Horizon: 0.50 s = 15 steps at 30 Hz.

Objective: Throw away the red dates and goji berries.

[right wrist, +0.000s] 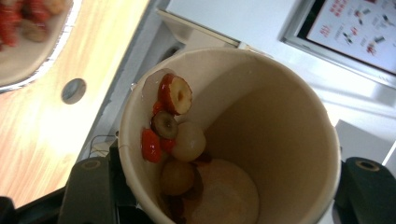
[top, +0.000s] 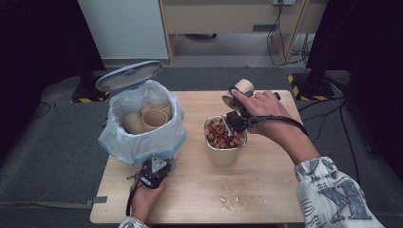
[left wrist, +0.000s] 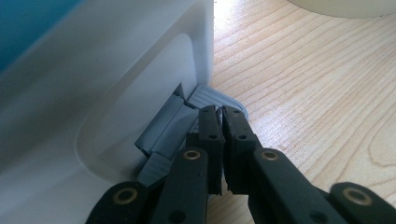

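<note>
A paper cup [top: 244, 87] hangs tilted on its side above a metal container [top: 223, 156] of red and pale food pieces [top: 221, 134]. My right gripper [top: 239, 102] is shut on it. In the right gripper view the paper cup [right wrist: 261, 121] has some food bits [right wrist: 173, 126] stuck to its inner wall, between the jaws of my right gripper [right wrist: 229, 186]. My left gripper [top: 157, 164] is at the base of a white-lined pedal bin [top: 142, 142]. Its jaws are shut, with the tips of my left gripper [left wrist: 218, 112] resting on the grey pedal [left wrist: 210, 95]. The bin lid [top: 128, 75] stands raised.
Several used paper cups [top: 153, 116] lie inside the bin. Crumbs [top: 235, 197] are scattered on the wooden table [top: 275, 190] in front of the container. Beyond the far table edge are dark floor, cables and cabinets.
</note>
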Available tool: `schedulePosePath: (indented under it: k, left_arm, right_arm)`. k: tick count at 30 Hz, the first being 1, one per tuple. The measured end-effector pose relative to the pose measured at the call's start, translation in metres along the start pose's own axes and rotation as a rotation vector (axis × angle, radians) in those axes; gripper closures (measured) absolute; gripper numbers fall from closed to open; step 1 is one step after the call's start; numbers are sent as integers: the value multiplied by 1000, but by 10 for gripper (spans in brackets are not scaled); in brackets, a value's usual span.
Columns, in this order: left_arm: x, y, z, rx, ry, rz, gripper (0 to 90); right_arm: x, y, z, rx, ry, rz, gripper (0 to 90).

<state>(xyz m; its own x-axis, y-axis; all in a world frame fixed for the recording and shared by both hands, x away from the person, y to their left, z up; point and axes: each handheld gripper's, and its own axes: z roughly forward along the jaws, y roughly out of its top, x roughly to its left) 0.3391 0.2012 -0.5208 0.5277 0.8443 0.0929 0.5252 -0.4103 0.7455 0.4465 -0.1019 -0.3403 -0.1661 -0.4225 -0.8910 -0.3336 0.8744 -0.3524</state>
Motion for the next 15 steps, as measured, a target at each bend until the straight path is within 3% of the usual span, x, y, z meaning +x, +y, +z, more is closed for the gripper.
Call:
schedulePosePath:
  k: [4, 5, 7, 8, 9, 10, 11, 12, 14, 15]
  left_arm:
    - [0, 0, 0, 0, 0, 0, 862]
    - [0, 0, 0, 0, 0, 0, 862]
    - [0, 0, 0, -3, -2, -5, 862]
    - [0, 0, 0, -3, -2, -4, 862]
    - [0, 0, 0, -3, -3, -4, 862]
    - [0, 0, 0, -5, -3, -5, 862]
    - [0, 0, 0, -3, -1, -3, 862]
    - [0, 0, 0, -3, -1, -3, 862]
    - [0, 0, 0, -5, -3, -6, 862]
    - [0, 0, 0, -4, -3, -7, 862]
  right_arm:
    - [-11, -6, -2, 8, -32, 62, 341]
    - [-10, -6, -1, 16, -40, 56, 342]
    - [4, 6, 2, 9, 1, -47, 343]
    - [18, 17, 5, -11, 49, -147, 343]
    - [23, 20, 6, -12, 63, -191, 343]
    - [22, 17, 8, 0, 38, -93, 343]
    - [21, 14, 9, 11, 26, -71, 343]
    - [21, 14, 9, 11, 26, -71, 343]
    - [28, 17, 10, 0, 72, -152, 343]
    - [28, 16, 10, 3, 70, -152, 343]
